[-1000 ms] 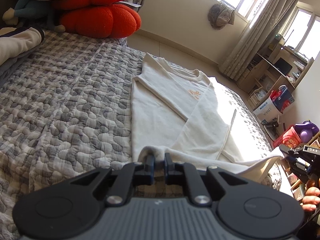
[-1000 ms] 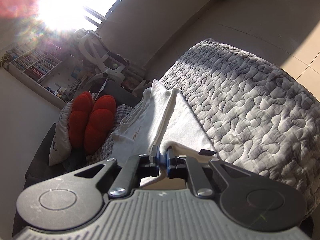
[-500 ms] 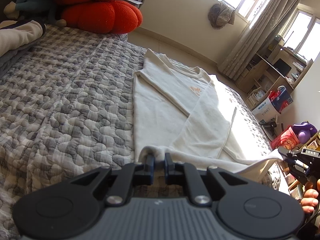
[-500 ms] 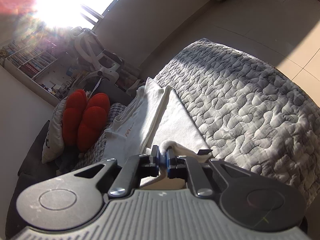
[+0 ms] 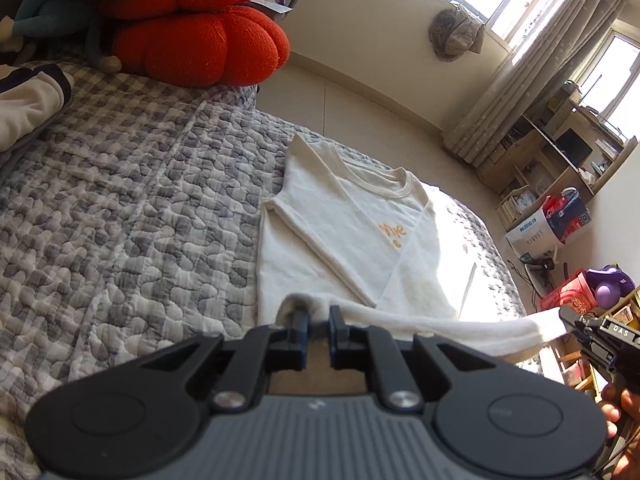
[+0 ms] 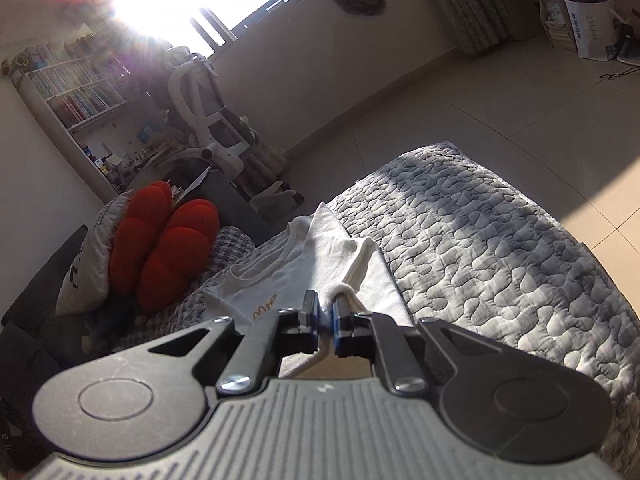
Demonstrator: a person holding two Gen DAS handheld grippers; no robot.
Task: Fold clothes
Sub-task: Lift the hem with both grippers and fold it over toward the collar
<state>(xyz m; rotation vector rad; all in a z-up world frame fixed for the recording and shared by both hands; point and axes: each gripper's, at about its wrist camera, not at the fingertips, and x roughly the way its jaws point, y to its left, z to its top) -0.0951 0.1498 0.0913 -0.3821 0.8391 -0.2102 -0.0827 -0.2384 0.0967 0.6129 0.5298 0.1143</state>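
Sunlit bedroom: a cream sweatshirt [image 5: 344,236] lies flat on the grey quilted bed [image 5: 132,216]. Left gripper [image 5: 319,322] and right gripper [image 6: 327,312] each pinch its near hem, lifted off the quilt

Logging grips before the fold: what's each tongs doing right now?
Left tongs: closed on the bottom hem of the cream T-shirt.
Right tongs: closed on the same hem, at the other corner.
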